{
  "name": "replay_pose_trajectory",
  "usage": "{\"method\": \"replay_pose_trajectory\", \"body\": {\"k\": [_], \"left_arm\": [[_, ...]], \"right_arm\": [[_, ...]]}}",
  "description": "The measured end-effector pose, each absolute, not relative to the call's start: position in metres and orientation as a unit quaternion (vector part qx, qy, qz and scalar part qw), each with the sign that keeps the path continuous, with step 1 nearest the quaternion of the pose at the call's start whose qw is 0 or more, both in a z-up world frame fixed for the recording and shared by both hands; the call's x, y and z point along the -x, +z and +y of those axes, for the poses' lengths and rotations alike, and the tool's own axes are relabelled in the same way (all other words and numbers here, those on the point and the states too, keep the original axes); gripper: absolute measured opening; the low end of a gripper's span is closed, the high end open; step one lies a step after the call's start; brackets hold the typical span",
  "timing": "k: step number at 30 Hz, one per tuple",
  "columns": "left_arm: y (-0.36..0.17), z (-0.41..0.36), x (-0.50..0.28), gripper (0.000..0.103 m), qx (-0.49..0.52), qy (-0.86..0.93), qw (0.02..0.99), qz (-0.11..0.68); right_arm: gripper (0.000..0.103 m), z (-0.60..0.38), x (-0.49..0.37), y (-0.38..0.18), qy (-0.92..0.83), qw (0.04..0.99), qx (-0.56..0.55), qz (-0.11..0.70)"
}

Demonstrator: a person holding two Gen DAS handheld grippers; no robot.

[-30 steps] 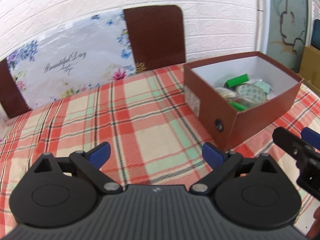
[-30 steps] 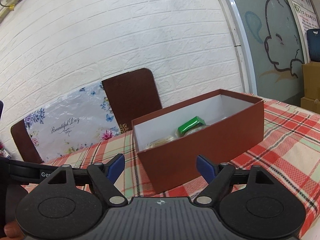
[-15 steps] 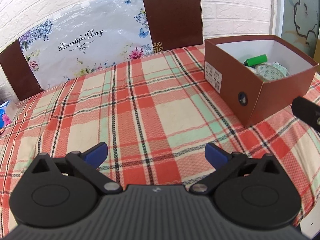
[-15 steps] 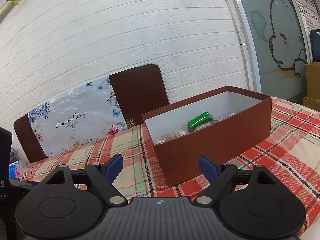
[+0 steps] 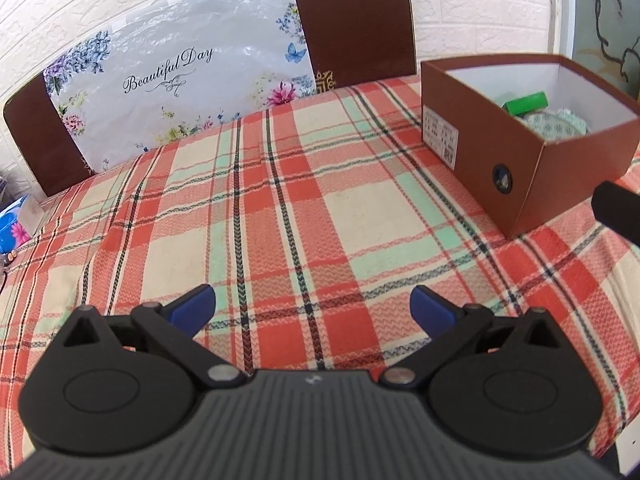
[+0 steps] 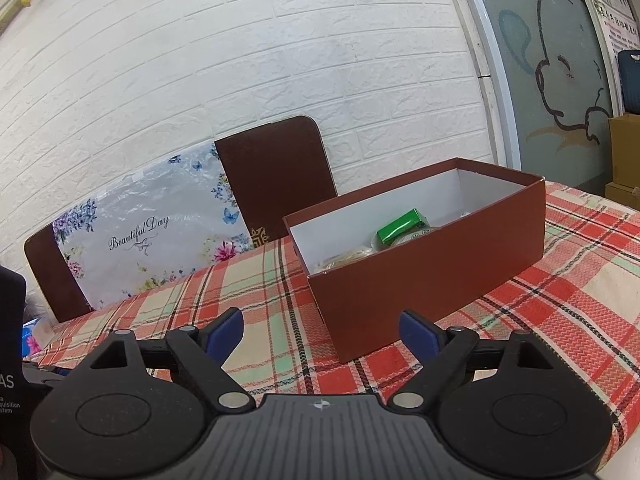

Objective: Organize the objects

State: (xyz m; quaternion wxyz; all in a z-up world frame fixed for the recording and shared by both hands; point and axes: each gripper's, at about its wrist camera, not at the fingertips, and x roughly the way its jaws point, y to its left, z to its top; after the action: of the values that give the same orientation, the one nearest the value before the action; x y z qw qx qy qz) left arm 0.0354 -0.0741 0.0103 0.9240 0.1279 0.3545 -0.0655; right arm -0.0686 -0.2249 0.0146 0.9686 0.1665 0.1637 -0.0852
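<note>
An open brown shoe box (image 5: 520, 168) stands on the plaid tablecloth (image 5: 280, 220) at the right. It holds a green packet (image 5: 526, 103), a patterned round item (image 5: 558, 124) and other small things. It also shows in the right wrist view (image 6: 432, 280), with the green packet (image 6: 400, 227) inside. My left gripper (image 5: 312, 307) is open and empty above the cloth, left of the box. My right gripper (image 6: 322, 330) is open and empty in front of the box's near corner.
A brown chair (image 5: 356, 20) and a floral plastic sheet (image 5: 180, 76) stand behind the table against a white brick wall. A blue packet (image 5: 16, 224) lies at the far left edge. Cardboard boxes (image 6: 624, 152) stand at the far right.
Both grippers have drawn back from the box and stayed open. The left view has swung left, so the box now sits farther right.
</note>
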Motion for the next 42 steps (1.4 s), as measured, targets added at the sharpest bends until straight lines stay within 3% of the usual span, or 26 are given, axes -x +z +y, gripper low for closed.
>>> {"method": "replay_pose_trajectory", "body": {"k": [10, 42], "left_arm": [[0.009, -0.075, -0.032, 0.103, -0.136, -0.057, 0.923, 0.354], [0.004, -0.082, -0.024, 0.103, -0.168, -0.055, 0.914, 0.364]], "right_arm": [[0.09, -0.227, 0.07, 0.012, -0.092, 0.967, -0.173, 0.166], [0.09, -0.232, 0.068, 0.007, -0.098, 0.963, -0.184, 0.174]]}}
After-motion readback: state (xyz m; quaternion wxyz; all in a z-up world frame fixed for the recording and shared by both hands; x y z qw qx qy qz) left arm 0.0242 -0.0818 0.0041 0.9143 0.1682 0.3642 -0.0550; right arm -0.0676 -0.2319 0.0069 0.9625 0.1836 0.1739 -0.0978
